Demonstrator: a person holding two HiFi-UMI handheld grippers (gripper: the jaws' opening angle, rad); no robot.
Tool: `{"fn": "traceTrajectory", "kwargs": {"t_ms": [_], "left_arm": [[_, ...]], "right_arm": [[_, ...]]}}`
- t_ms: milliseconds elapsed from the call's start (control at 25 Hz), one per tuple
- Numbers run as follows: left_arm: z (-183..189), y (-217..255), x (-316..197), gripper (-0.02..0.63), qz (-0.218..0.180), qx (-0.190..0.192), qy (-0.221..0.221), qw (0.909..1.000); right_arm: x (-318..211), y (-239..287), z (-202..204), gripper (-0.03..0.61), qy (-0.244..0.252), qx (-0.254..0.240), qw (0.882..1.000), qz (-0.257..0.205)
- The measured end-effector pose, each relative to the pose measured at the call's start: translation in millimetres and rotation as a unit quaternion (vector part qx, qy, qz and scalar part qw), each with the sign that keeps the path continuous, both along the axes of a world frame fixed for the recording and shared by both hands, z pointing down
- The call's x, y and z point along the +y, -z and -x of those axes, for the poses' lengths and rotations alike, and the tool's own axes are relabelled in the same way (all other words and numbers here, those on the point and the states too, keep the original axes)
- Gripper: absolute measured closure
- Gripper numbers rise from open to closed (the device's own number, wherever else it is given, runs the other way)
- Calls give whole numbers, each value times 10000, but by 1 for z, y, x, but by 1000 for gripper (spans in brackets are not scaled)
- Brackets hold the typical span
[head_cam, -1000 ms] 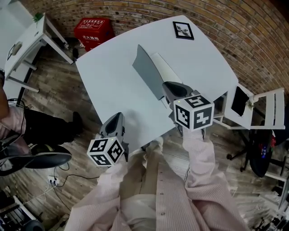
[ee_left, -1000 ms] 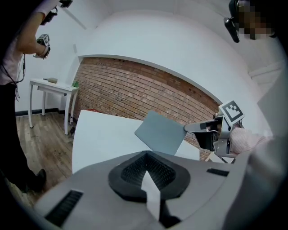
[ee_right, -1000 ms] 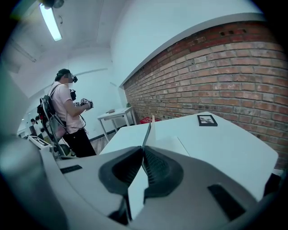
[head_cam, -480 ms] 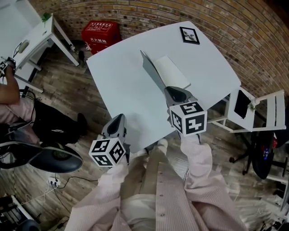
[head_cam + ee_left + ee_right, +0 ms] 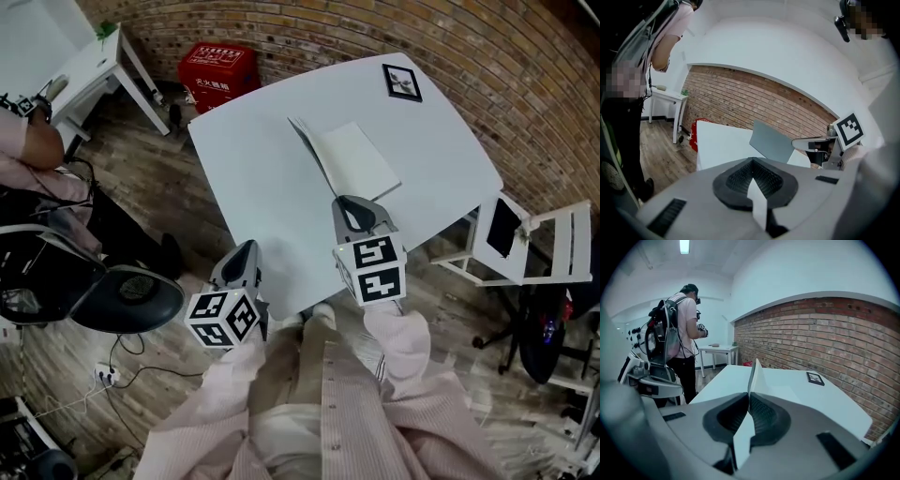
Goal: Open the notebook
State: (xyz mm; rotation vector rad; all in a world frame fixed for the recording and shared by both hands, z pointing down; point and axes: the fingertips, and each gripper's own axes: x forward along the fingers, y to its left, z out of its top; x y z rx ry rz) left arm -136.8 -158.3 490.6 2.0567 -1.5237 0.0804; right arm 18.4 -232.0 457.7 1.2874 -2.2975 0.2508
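Note:
The notebook [image 5: 354,159] lies on the white table [image 5: 262,178], its white page facing up. Its grey cover [image 5: 312,150] stands about upright, seen edge-on from above. My right gripper [image 5: 348,202] is shut on the near edge of that cover; in the right gripper view the cover [image 5: 753,373] rises as a thin blade from between the jaws of my right gripper [image 5: 749,398]. My left gripper [image 5: 242,254] hovers at the table's near edge, shut and holding nothing. The left gripper view looks past my left gripper [image 5: 752,163] at the cover's grey outer face [image 5: 771,141].
A black-framed picture [image 5: 401,82] lies at the table's far corner. A red crate [image 5: 217,67] sits on the floor behind the table, a white chair [image 5: 530,234] to its right, a white desk [image 5: 89,61] and an office chair [image 5: 127,298] to its left. A person [image 5: 679,333] stands nearby.
The cover has swung from leaning, with its grey face showing, to about upright and edge-on. My right gripper moved left along the table's near side with it. The left gripper barely shifted.

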Motion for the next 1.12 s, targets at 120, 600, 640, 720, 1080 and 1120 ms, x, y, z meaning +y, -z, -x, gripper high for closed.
{"fn": "traceTrajectory", "kwargs": {"t_ms": [120,600,640,720,1080,1120], "left_arm": [[-5,1,-1,621,-4,-3,9,10000],[-19,-13,11,621,194,61,141,9997],[-20,-14,13,621,205,71,151,9997],[-21,-15,16,621,232,73,157,9996],[-13,-25,29,621,356,88,344,9987],[-12,-25,31,621,363,88,373,9986]], "right_arm": [[2,-1,4,557,85,42,9999,-60],[27,-36,40,557,755,736,9944,-24],[29,-41,44,557,825,819,9932,-3],[34,-50,50,557,932,917,9914,40],[40,-77,66,557,1192,1079,9868,218],[41,-81,67,557,1205,1098,9863,240]]}}
